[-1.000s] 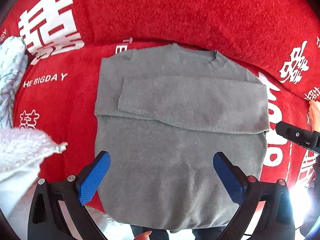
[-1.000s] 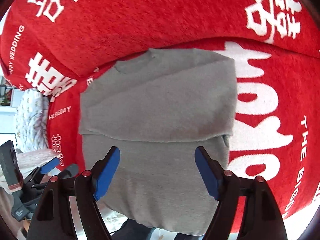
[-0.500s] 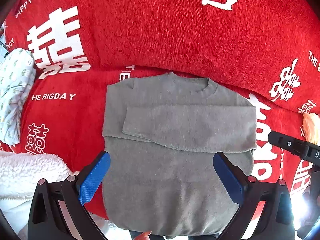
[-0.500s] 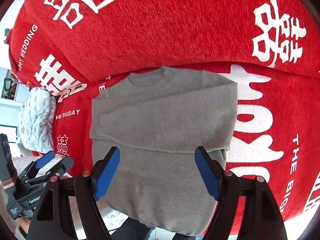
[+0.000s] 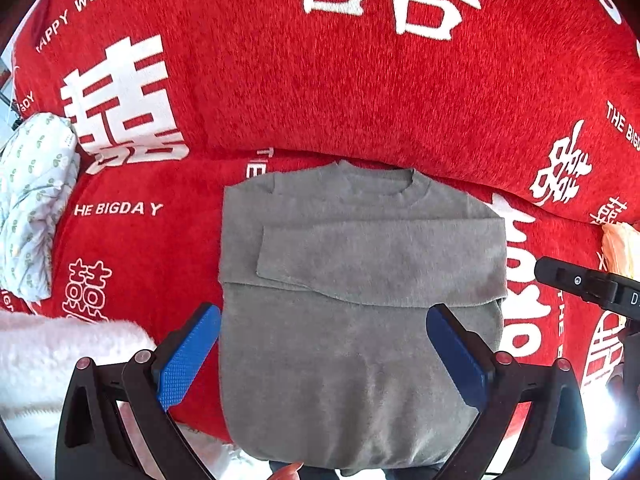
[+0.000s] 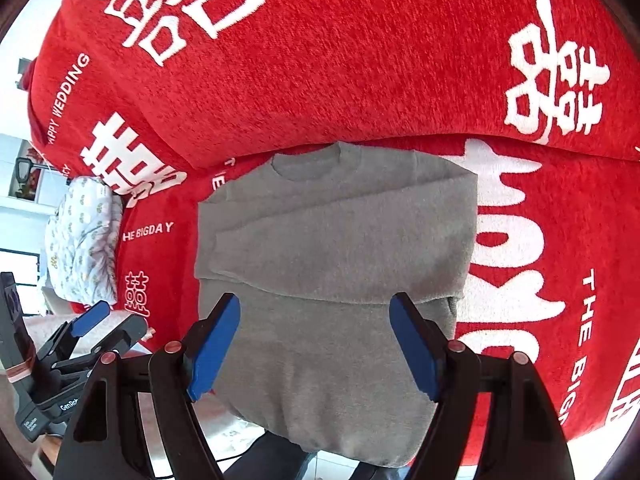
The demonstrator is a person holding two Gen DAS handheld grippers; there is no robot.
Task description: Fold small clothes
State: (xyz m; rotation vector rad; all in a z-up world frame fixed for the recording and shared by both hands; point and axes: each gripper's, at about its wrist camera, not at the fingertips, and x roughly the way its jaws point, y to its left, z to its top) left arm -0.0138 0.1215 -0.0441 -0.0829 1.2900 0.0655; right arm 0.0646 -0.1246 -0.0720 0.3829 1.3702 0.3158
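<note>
One grey sweater is the whole show, spread flat on the red blanket, neckline at the far side by the fold of the backrest, hem hanging off the near edge. Both sleeves are folded in across the chest, the upper one lying as a broad band from the right side almost to the left edge, its cuff just short of it. From the right wrist view the same sweater sits skewed, collar up and left, with a small lump of cloth poking out under the folded sleeve at its right side.

Left gripper hangs above the lower body of the sweater, blue pads spread wide, nothing between them, touching no cloth. Right gripper is much the same: jaws well apart, empty, over the hem half of the garment. Its black tip also pokes into the left wrist view at the right edge.

Out beyond that, a fluffy white garment lies at the near left, a leaf-print white cloth is bundled at the far left, and a peach-coloured cloth peeks in at the right.
</note>
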